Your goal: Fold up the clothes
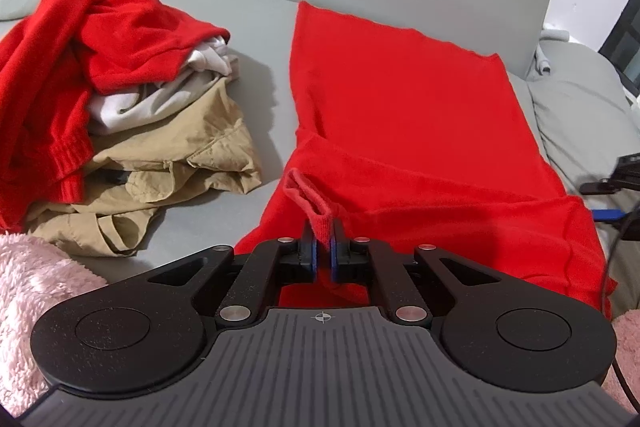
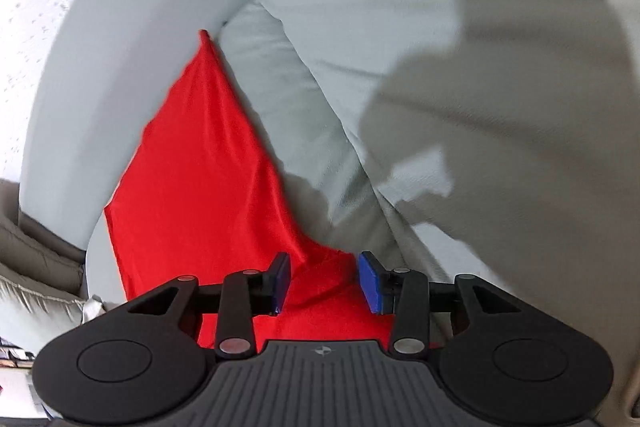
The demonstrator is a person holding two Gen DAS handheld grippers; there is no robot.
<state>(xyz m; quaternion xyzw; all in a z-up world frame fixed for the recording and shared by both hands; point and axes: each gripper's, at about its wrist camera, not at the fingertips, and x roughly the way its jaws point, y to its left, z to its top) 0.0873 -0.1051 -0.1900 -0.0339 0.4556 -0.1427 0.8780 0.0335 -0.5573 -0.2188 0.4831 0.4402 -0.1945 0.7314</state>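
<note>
With the left gripper (image 1: pixel 324 227) clamped on a ribbed edge of the flat red knit garment (image 1: pixel 400 99) spread on the grey sofa seat (image 1: pixel 256 27), we keep that pinch taut while the right gripper (image 2: pixel 325 277), jaws apart over the cloth, takes its edge

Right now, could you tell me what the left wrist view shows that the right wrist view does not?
Only the left wrist view shows the pile of unfolded clothes, red, white and khaki, on the sofa, pink fleece at the near edge, and the left gripper shut on a ribbed edge of the red garment.

Only the right wrist view shows the right gripper, its jaws apart above red cloth, and a large shadow on the grey cushion.

Both show the spread red garment and the grey sofa.
</note>
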